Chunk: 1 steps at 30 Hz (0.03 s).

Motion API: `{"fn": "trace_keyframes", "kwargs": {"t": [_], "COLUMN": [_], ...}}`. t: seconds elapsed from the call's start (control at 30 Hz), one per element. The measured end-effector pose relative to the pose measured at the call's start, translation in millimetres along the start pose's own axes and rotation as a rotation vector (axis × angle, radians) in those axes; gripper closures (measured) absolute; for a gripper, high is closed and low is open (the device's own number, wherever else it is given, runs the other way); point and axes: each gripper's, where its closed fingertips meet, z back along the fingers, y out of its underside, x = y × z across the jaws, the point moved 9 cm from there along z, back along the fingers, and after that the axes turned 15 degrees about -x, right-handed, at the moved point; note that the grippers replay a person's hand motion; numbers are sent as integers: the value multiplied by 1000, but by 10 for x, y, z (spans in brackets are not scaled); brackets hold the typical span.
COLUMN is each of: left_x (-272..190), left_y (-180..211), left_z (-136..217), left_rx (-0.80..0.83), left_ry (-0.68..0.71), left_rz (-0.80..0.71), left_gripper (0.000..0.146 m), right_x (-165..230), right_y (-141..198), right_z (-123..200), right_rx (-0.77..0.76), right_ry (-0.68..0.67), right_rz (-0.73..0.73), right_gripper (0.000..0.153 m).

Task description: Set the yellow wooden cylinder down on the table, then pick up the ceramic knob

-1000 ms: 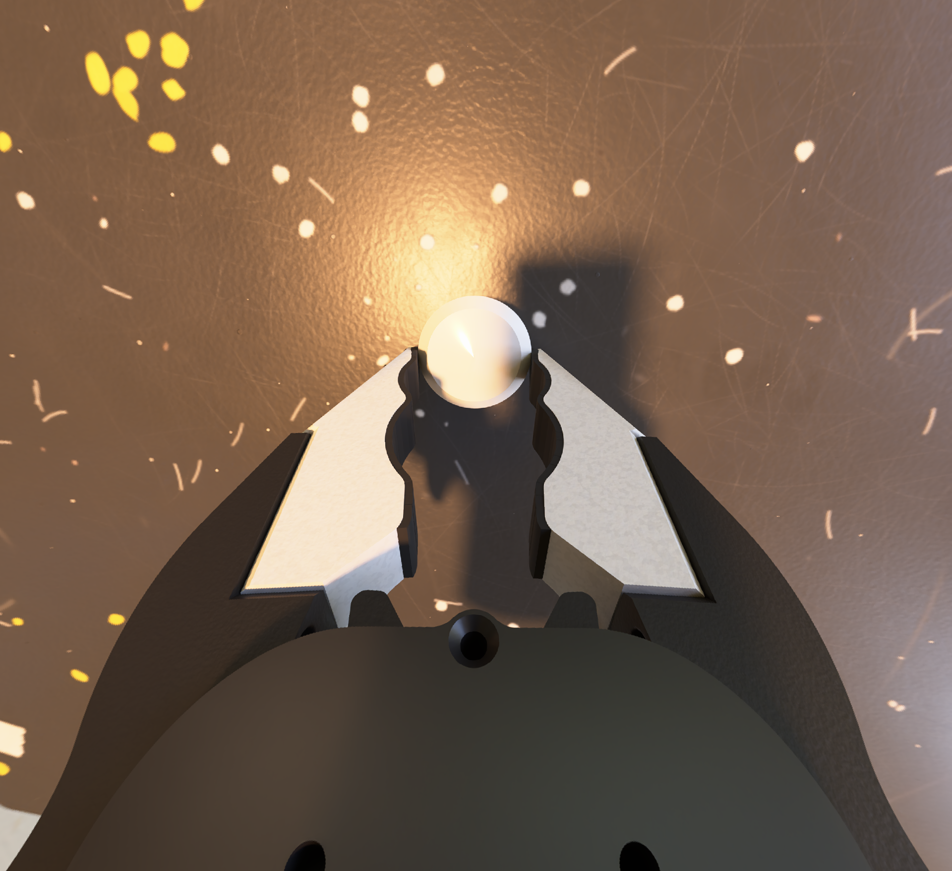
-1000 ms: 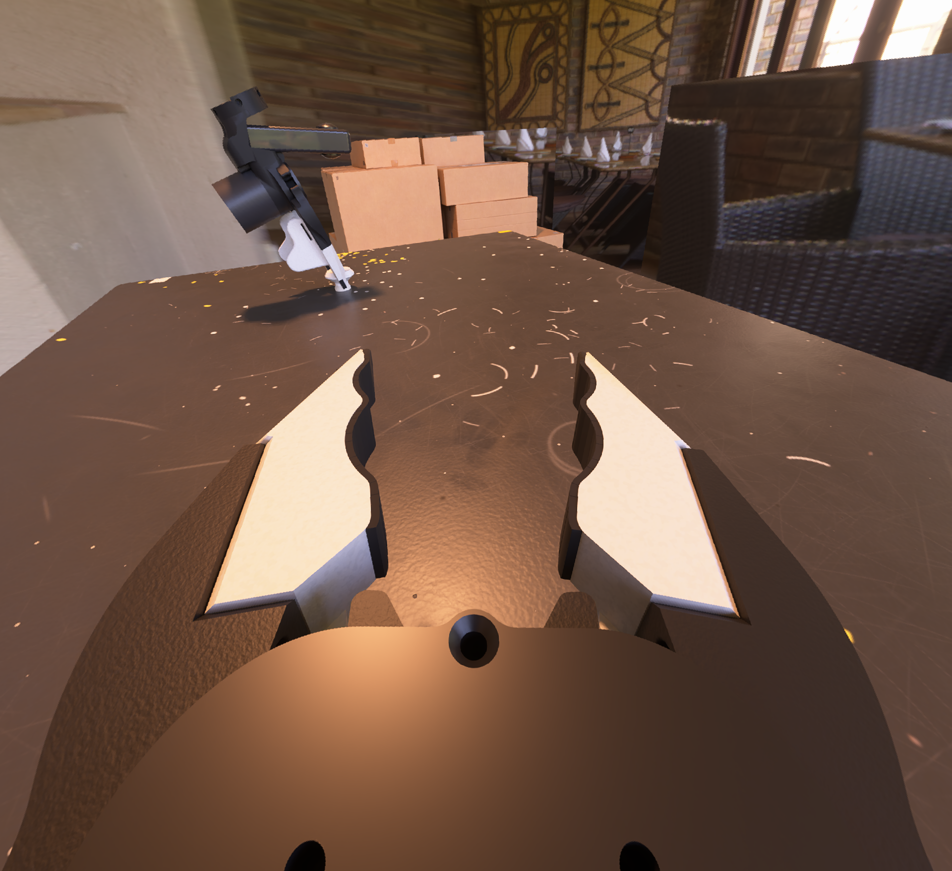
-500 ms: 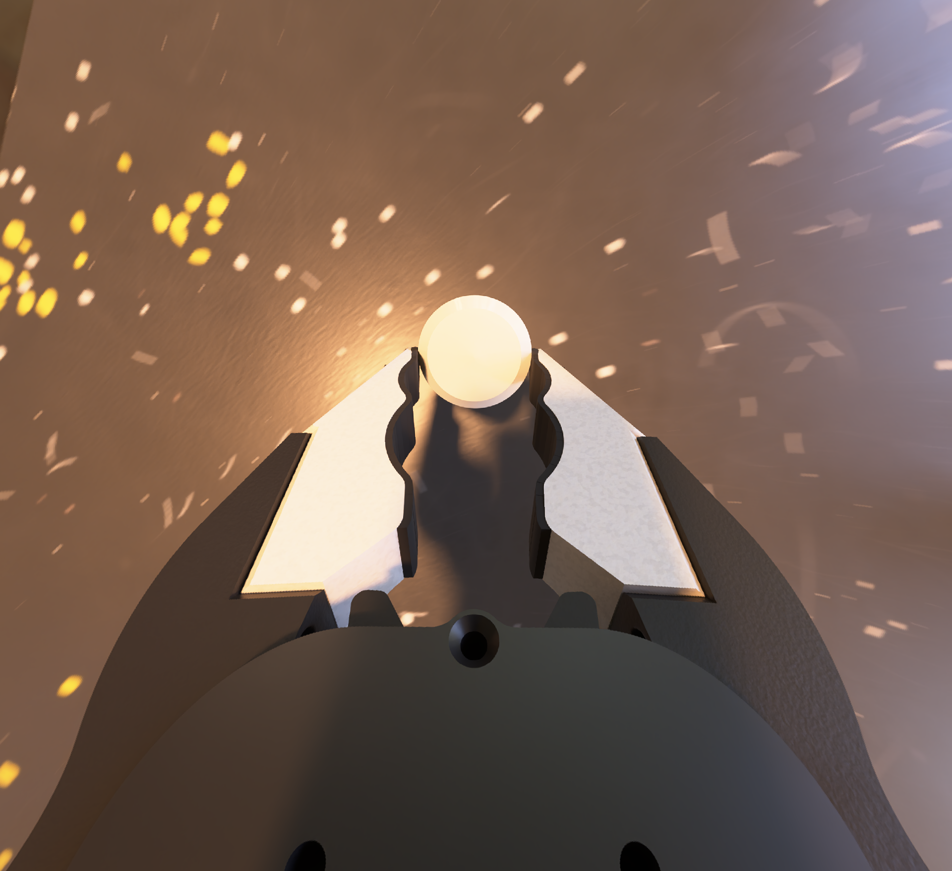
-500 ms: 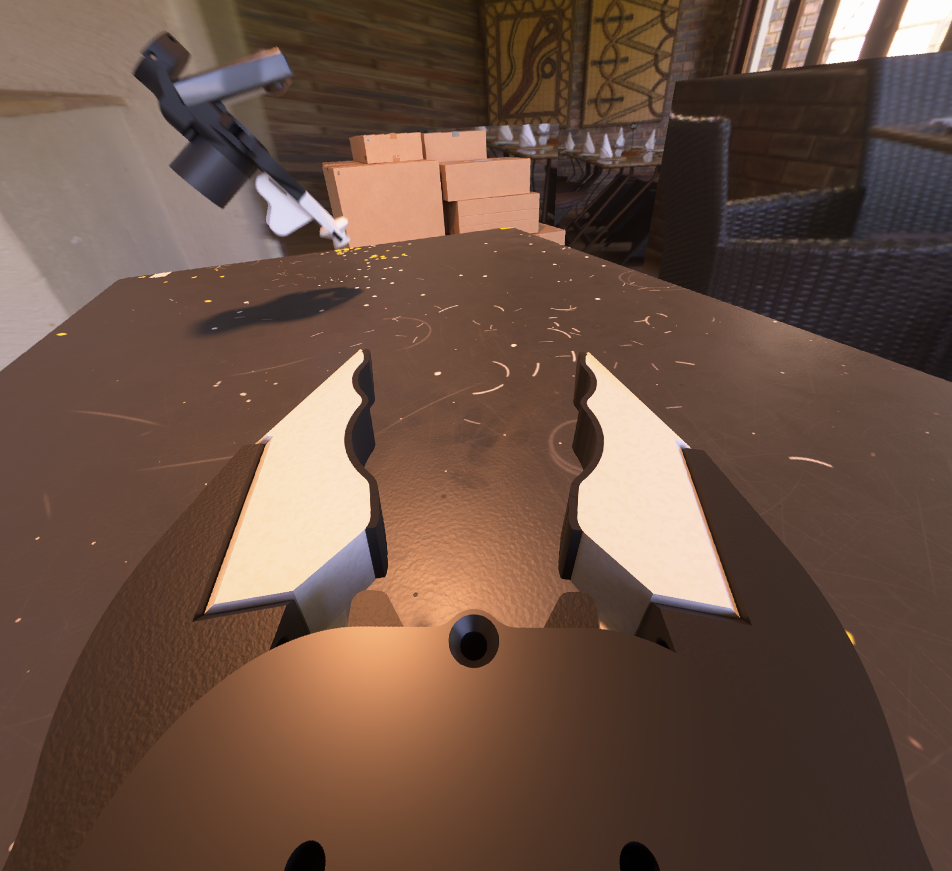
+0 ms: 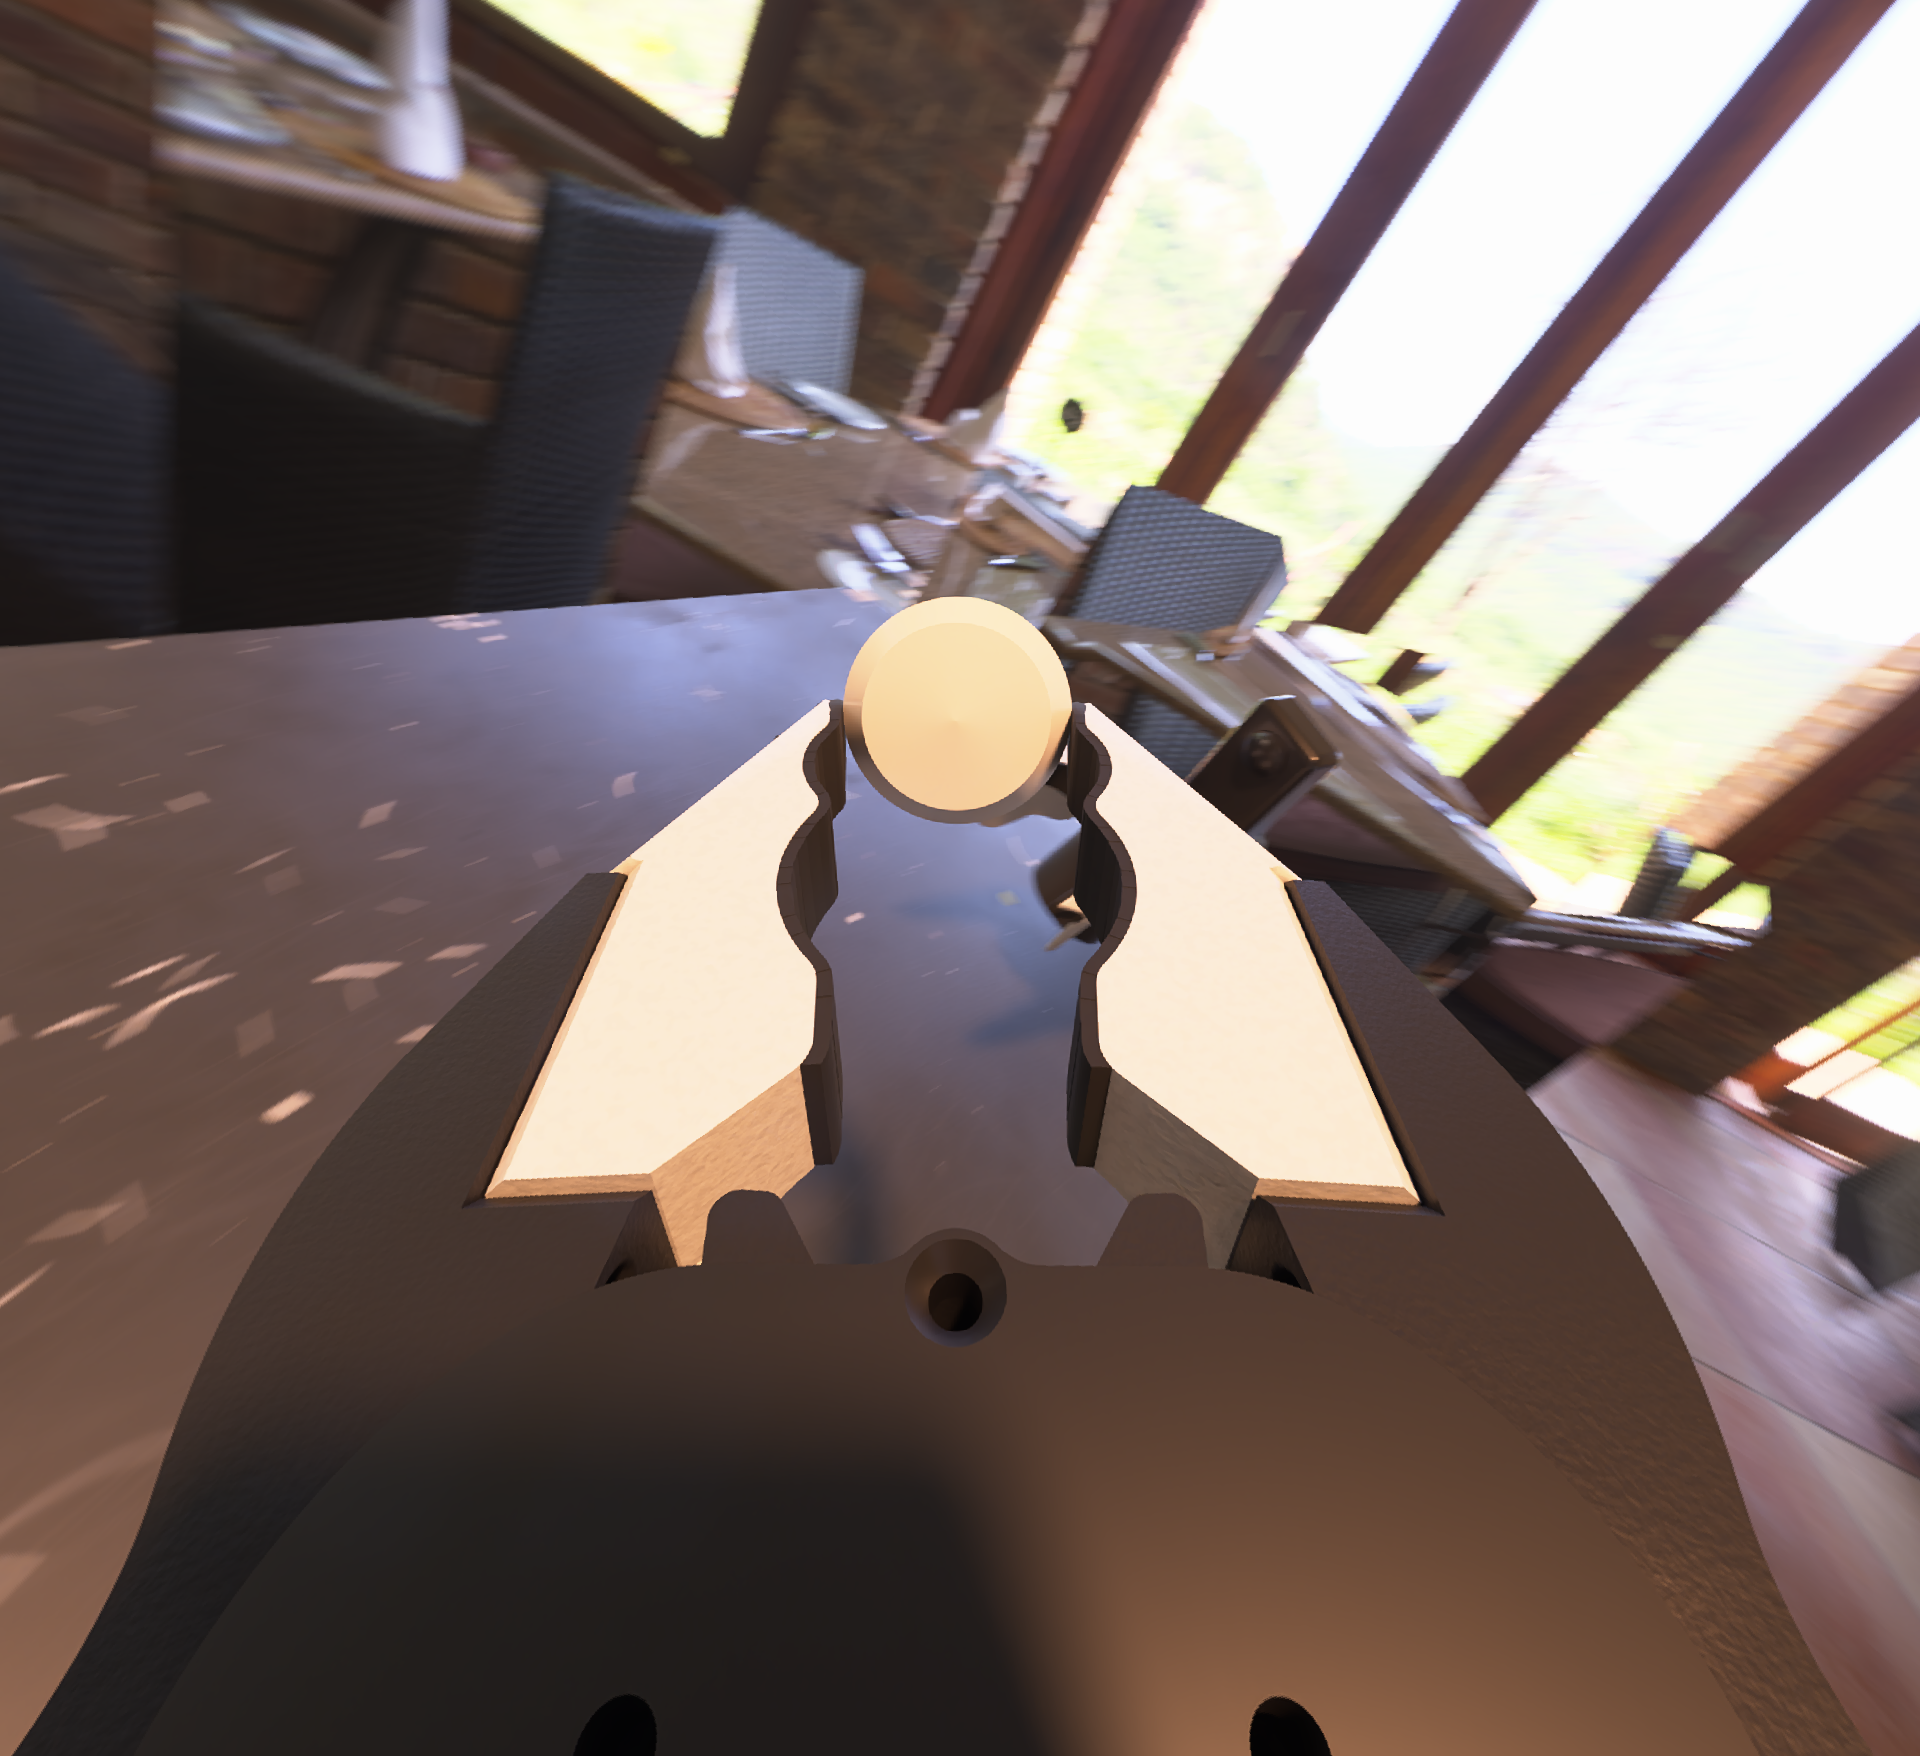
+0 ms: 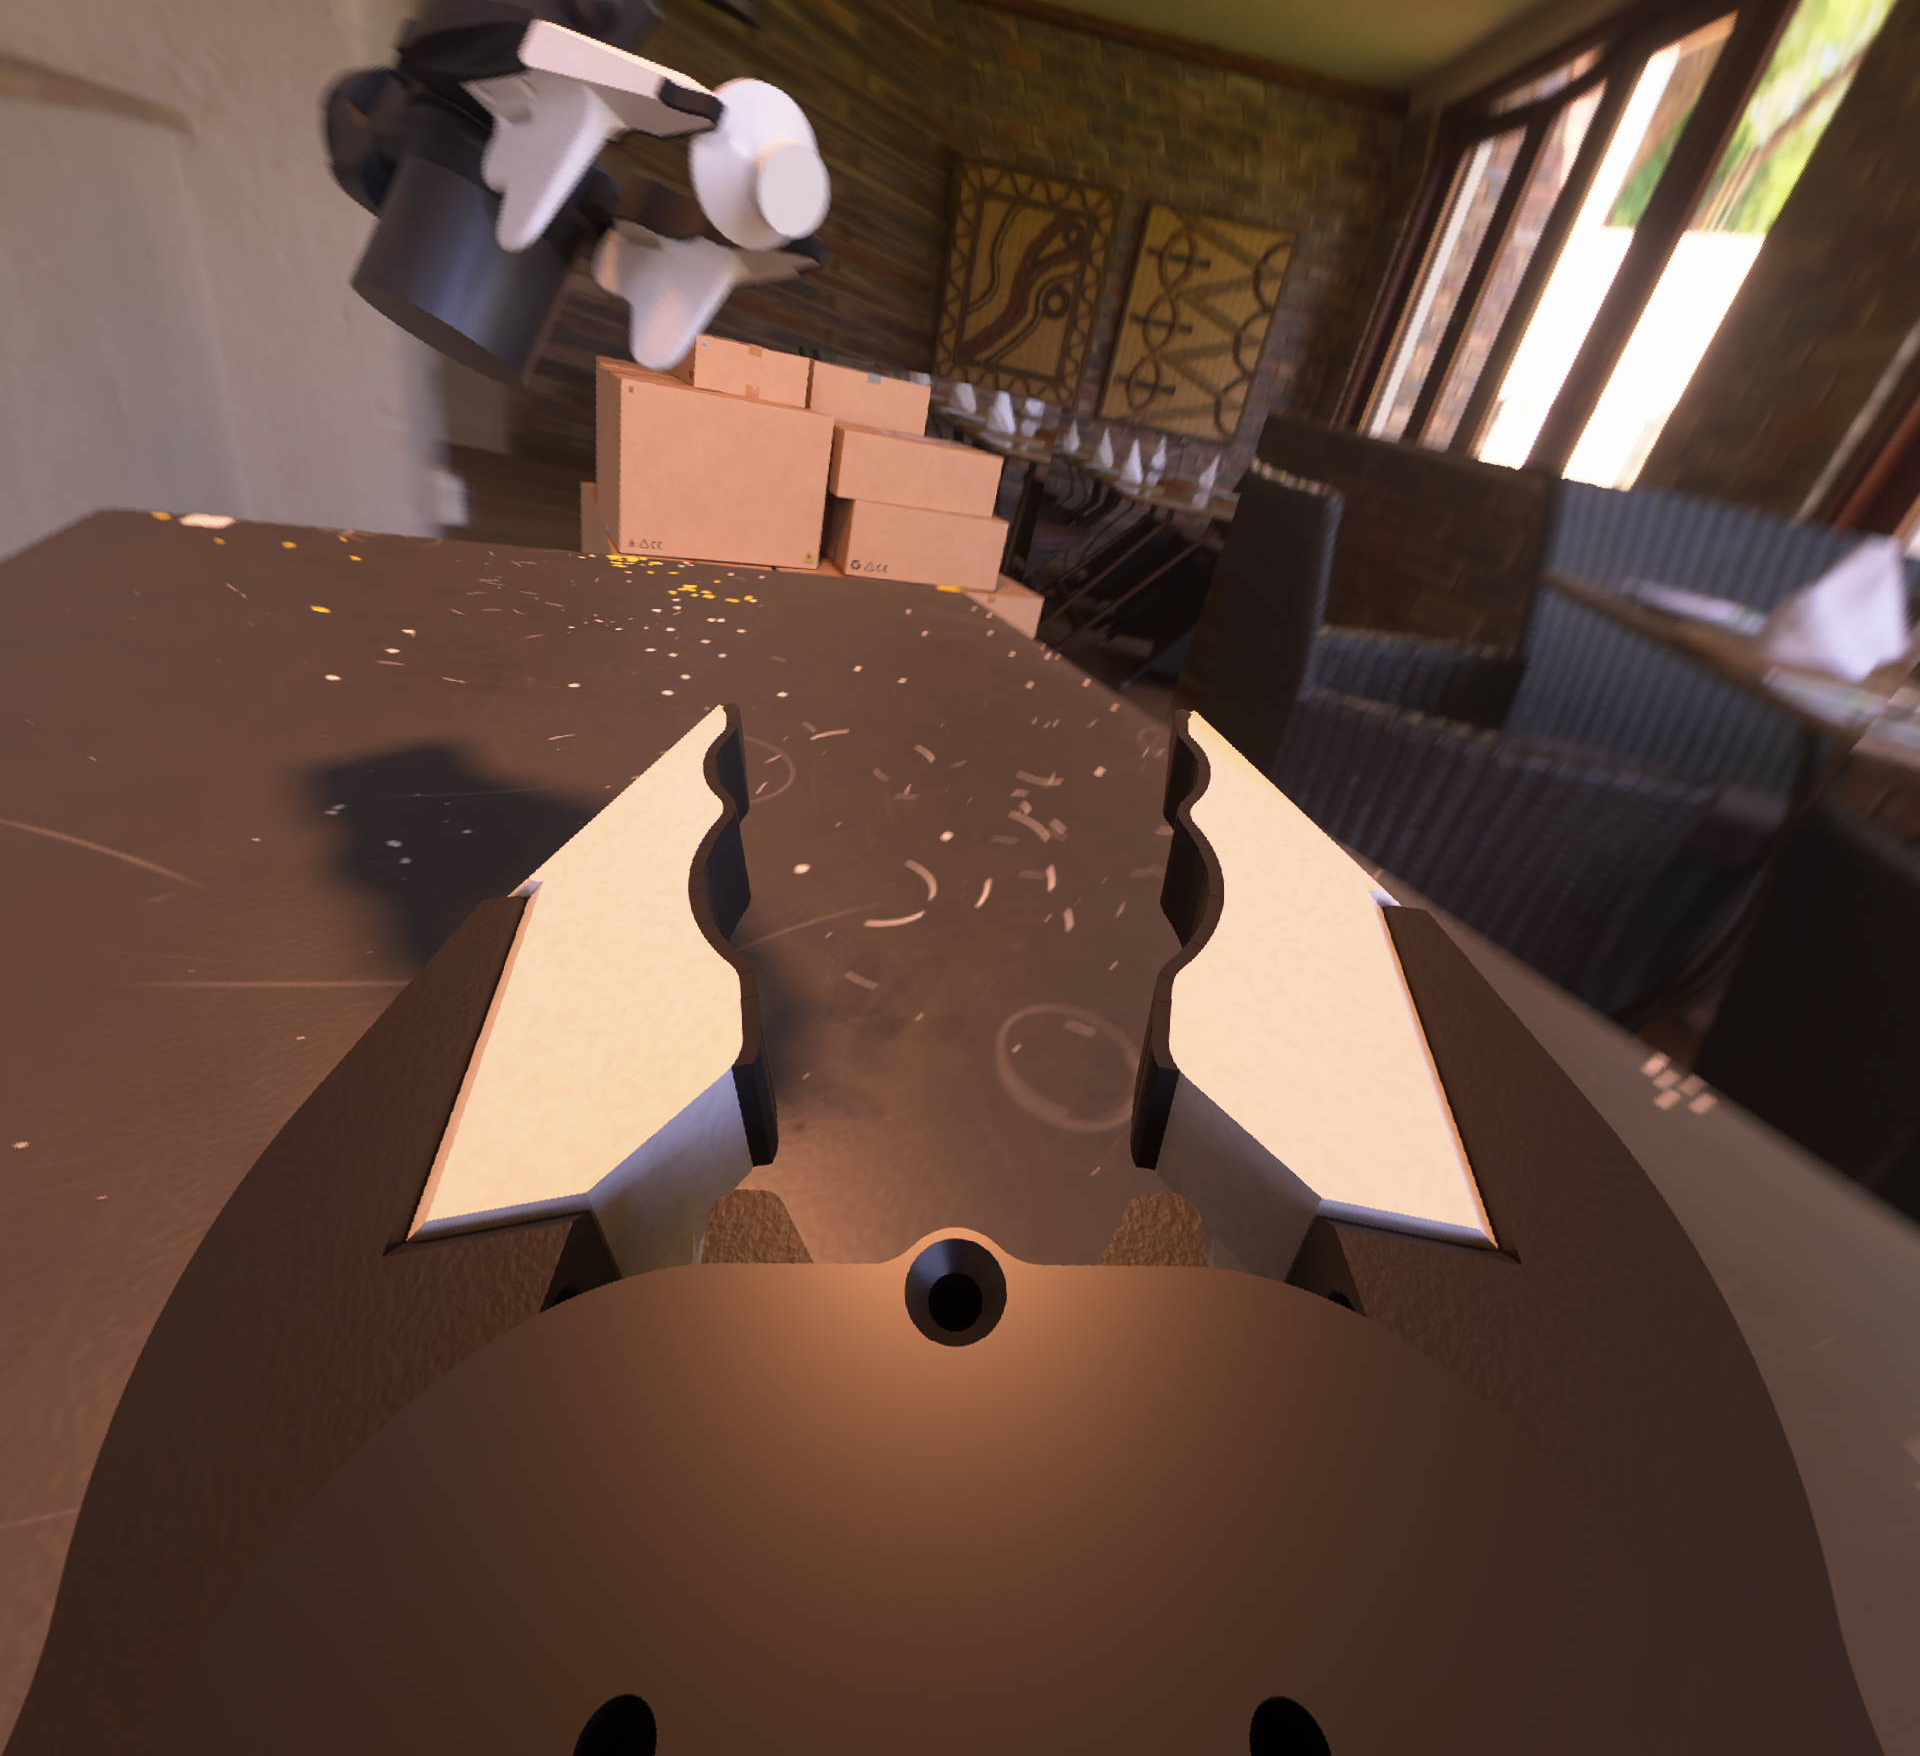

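My left gripper (image 5: 956,719) is shut on the ceramic knob (image 5: 956,704), a round cream-white piece held at the fingertips. In the right wrist view the left gripper (image 6: 727,189) hangs high above the far left of the table, with the white knob (image 6: 764,168) and its stub pointing right. My right gripper (image 6: 956,740) is open and empty, low over the dark brown table (image 6: 312,667). The table also shows in the left wrist view (image 5: 312,823). No yellow wooden cylinder shows in either view.
Cardboard boxes (image 6: 727,470) are stacked beyond the table's far edge. Dark wicker chairs (image 6: 1507,771) stand off the right side. Laid dining tables (image 5: 790,459) and tall windows (image 5: 1558,200) lie beyond. Yellow and white flecks dot the table top.
My left gripper has risen from the table with the knob, tilting from looking down to looking level across the room, and has come nearer the right gripper. The right gripper has tilted upward.
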Motion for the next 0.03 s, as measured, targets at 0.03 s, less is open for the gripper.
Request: {"fn": "trace_keyframes", "kwargs": {"t": [0.03], "left_x": [-30], "left_y": [63], "left_z": [-124], "left_rx": [-6], "left_ry": [62], "left_rz": [29], "left_gripper": [103], "right_x": [2], "right_y": [-91], "right_z": [-22], "right_rx": [-9], "right_ry": [-15], "right_rz": [51], "right_gripper": [71]}}
